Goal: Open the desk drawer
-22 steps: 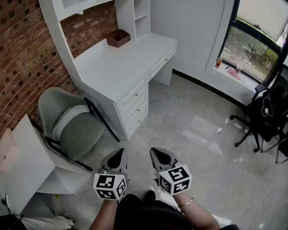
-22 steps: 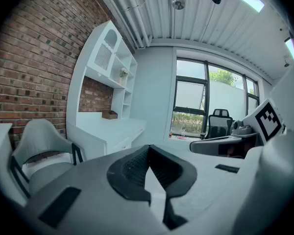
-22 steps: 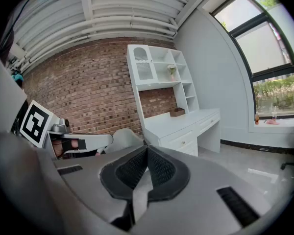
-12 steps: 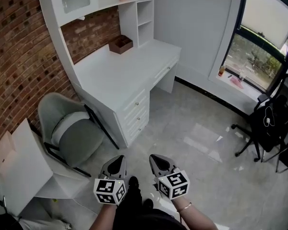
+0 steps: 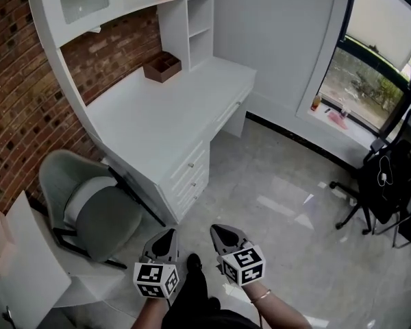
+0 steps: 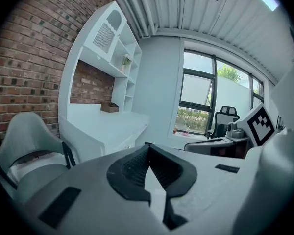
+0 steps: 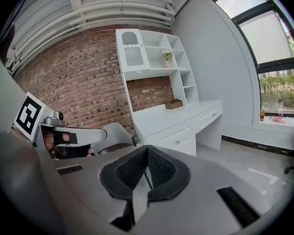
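Note:
The white desk (image 5: 166, 112) stands against the brick wall, well ahead of both grippers. A stack of three small drawers (image 5: 192, 173) sits at its near end, and a long drawer (image 5: 228, 109) runs under the top; all look closed. My left gripper (image 5: 167, 234) and right gripper (image 5: 220, 229) hover side by side over the floor at the bottom of the head view, both shut with nothing held. In the left gripper view the jaws (image 6: 147, 146) meet, with the desk (image 6: 110, 126) far off. From the right gripper (image 7: 147, 149) the drawers (image 7: 179, 141) show ahead.
A grey chair (image 5: 96, 210) stands left of the desk, beside a white panel (image 5: 24, 262). A brown box (image 5: 162, 66) sits on the desk top under white shelves (image 5: 198, 19). A black office chair (image 5: 387, 173) is at the right by the window (image 5: 380, 53).
The view has drifted toward the desk: desk and grey chair slid left and appear nearer. Both grippers stay shut, side by side, low in the picture.

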Motion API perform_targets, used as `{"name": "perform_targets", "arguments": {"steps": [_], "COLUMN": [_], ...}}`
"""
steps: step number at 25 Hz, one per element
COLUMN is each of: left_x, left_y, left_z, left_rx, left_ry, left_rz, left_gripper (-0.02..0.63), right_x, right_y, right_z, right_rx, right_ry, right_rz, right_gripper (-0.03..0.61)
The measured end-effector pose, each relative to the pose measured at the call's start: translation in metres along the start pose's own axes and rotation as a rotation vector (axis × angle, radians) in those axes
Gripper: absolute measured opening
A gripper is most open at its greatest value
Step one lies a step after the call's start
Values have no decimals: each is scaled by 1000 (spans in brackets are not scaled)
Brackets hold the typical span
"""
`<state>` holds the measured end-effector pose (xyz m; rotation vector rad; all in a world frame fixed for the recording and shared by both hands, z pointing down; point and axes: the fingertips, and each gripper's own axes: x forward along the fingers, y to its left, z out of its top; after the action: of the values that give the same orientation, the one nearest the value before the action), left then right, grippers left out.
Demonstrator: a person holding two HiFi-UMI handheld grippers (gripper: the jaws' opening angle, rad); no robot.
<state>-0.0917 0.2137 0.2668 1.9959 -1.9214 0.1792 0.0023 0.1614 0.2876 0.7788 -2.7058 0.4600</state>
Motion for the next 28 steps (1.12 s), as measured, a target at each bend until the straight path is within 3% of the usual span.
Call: {"name": "perform_targets", "arguments": {"steps": [14,21,28], "left_x": [133,179,223], "left_y": [79,104,103], "left_z": [11,-8,-47], "left_rx": [-34,-52,-50], "left_ry": [74,134,187], "left_rz": [-61,-55,-49], "left_gripper": [9,9,9], "right_x": [170,225,254], "right_y": [-62,-94,-131], "right_z": [13,-25,-76], "right_rx": [-3,6,32], "right_ry": [124,225,291], "right_rz": [-14,-46,-60], "right_gripper": [3,3,5]}}
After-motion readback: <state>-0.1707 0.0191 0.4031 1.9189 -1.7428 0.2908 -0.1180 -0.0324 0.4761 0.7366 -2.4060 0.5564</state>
